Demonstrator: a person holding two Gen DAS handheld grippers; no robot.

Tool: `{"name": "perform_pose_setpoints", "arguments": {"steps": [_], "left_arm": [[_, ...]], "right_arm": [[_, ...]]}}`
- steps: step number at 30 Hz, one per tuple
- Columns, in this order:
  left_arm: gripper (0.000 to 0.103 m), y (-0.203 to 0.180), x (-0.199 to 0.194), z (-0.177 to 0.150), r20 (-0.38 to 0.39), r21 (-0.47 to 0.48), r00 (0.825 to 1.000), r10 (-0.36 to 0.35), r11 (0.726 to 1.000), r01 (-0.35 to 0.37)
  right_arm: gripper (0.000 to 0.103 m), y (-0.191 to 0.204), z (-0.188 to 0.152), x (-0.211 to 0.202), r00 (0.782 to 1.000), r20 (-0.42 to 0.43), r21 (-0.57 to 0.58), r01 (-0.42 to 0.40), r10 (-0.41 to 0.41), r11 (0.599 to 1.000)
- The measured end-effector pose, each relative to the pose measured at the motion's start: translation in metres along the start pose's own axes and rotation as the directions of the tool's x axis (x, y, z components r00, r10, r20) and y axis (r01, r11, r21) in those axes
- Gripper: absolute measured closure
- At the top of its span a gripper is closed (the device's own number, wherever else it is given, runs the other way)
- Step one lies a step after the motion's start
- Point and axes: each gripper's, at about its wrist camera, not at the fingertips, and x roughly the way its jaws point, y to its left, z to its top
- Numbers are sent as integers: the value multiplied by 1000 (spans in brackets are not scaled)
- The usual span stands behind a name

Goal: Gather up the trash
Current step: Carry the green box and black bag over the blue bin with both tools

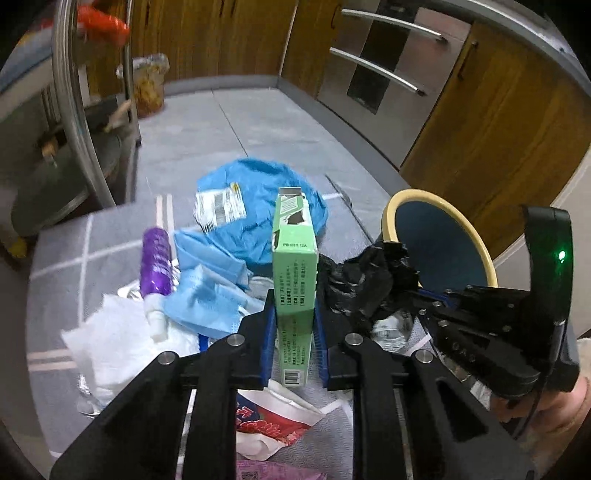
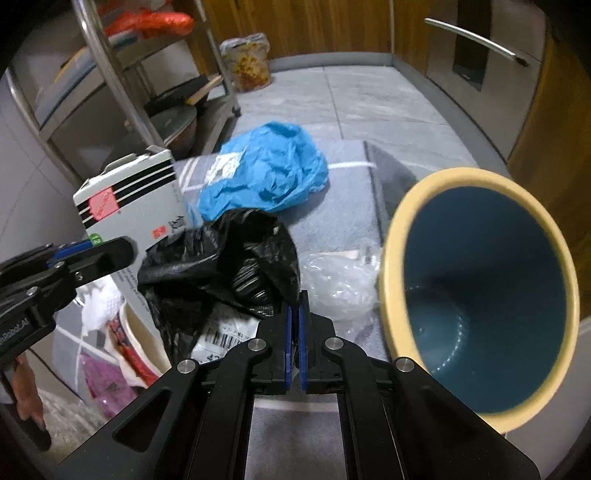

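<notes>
— Well, starting over at the left: there's a metal rack (image 2: 122, 88) against the wall with an orange bag (image 2: 155, 22) on its top shelf, and a clear bag of yellowish stuff (image 2: 247, 61) on the tiled floor beyond it.

— And the mess itself?

— All on the grey mat (image 1: 92, 236). Crumpled white tissue (image 1: 110, 343) at the left edge, a purple spray bottle (image 1: 157, 266) lying just beside it, then pale blue face masks (image 1: 207, 299) and a big crumpled blue plastic bag (image 1: 266, 206) behind them with a white label on it.

— What's the left gripper doing?

— The left gripper (image 1: 295, 325) is clamped on a green carton (image 1: 295, 266), its blue pads pressed against both narrow sides. The carton stands upright between the fingers, its torn top flap open, over a red-and-white wrapper (image 1: 273, 424).

— And the other one?

— The right gripper (image 2: 294, 332) has its jaws nearly together, pinching the edge of a black plastic bag (image 2: 225, 258), which bunches up just ahead of the fingertips. Under the bag I can see a white slip with a barcode (image 2: 221, 338); to its right, some crumpled clear plastic (image 2: 340, 284).

— Where's the bin?

— Far right. A blue bin with a cream rim (image 2: 480, 291), tipped so its mouth faces the grippers, just beside the clear plastic. Nothing I can see inside it. Wooden cabinets (image 1: 509, 110) stand behind.
</notes>
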Motion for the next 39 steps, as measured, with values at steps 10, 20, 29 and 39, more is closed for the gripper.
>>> {"name": "perform_pose_setpoints", "arguments": {"steps": [10,20,29,39], "left_arm": [[85,-22,-46,8,138,79,990,33,996,-44],[85,-61,-61,35,235,117,970,-55,993,28],[85,-105,-35,37,183,211,974,-132,973,92],[85,-144,11,28,114,279,971,-209,945,171]], "right_arm": [[100,-10,4,-61,991,107,-7,76,-75,997],[100,-67,21,-131,974,199,76,99,-112,992],[100,-143,17,-142,963,175,186,170,-203,968],[100,-187,22,-103,970,61,297,207,-235,932]]}}
